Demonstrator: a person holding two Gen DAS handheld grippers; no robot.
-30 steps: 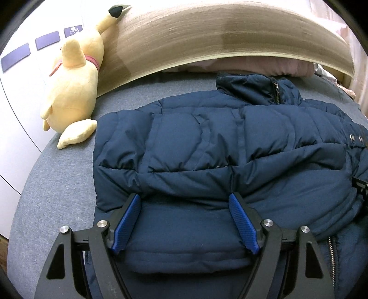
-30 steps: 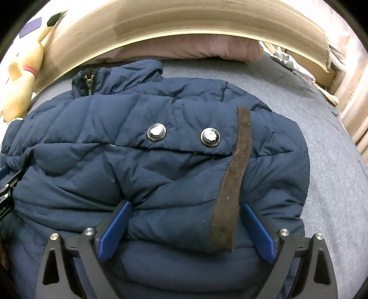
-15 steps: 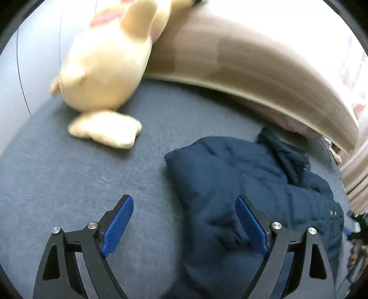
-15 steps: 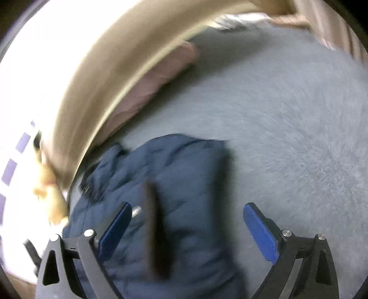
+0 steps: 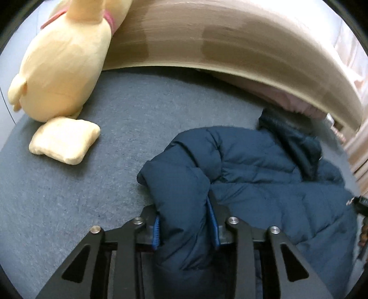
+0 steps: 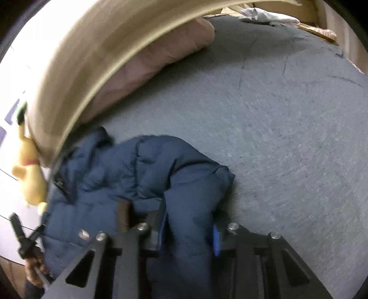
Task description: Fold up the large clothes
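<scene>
A navy blue puffer jacket [image 5: 264, 184] lies on the grey bed, collar toward the headboard. My left gripper [image 5: 185, 226] is shut on the jacket's left edge, a thick fold bulging between its blue pads. In the right wrist view the same jacket [image 6: 128, 174] lies to the left, and my right gripper [image 6: 189, 232] is shut on its right edge, with a brown trim strip [image 6: 123, 214] just left of the jaws. The left gripper also shows at the far left of the right wrist view [image 6: 23, 239].
A yellow plush toy [image 5: 62, 69] leans against the curved wooden headboard [image 5: 230, 41] at the left. A pink pillow [image 6: 161, 53] lies under the headboard. Grey bedsheet [image 6: 287, 138] stretches to the right. White cloth [image 6: 264, 16] lies at the far corner.
Both grippers moved outward to the jacket's side edges, open half a second ago, and have now closed on the fabric at each edge.
</scene>
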